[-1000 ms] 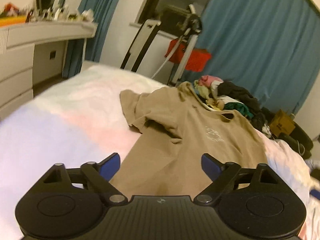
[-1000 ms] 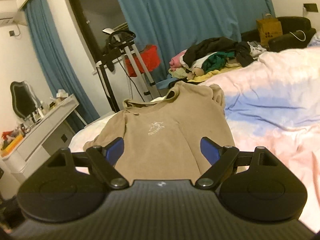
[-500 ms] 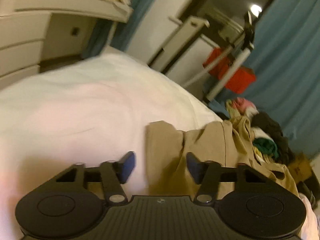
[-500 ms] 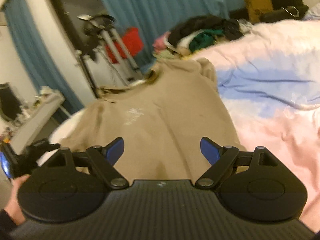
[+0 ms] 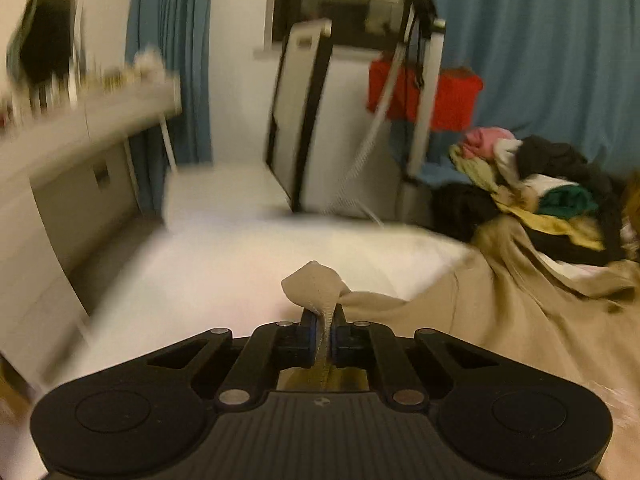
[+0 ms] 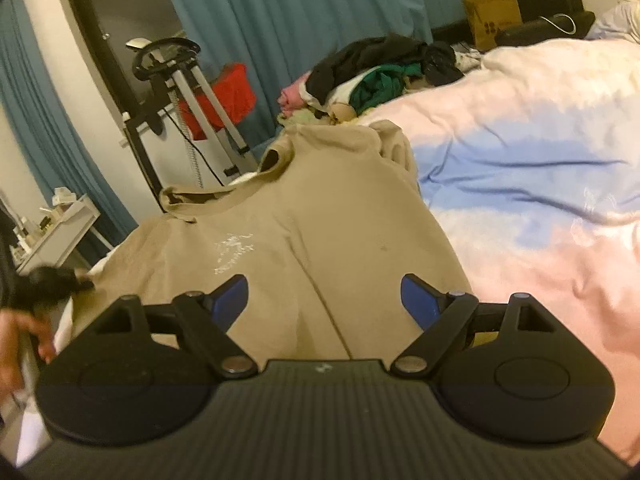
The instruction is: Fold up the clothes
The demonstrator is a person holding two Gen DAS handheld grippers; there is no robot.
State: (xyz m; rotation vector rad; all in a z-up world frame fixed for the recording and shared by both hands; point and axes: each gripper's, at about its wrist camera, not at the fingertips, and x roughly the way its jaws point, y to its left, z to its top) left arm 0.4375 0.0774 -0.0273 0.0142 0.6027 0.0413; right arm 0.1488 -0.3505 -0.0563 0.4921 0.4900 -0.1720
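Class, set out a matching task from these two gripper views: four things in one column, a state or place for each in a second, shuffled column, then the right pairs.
Things
1. left gripper
2. right gripper
3. tan shirt
4. heap of clothes

States or places
A. piled past the shirt's collar
B. open, empty
C. spread flat on the bed
D. shut on a shirt edge

Pairs: 1-D, 2-B, 3-C, 4-A
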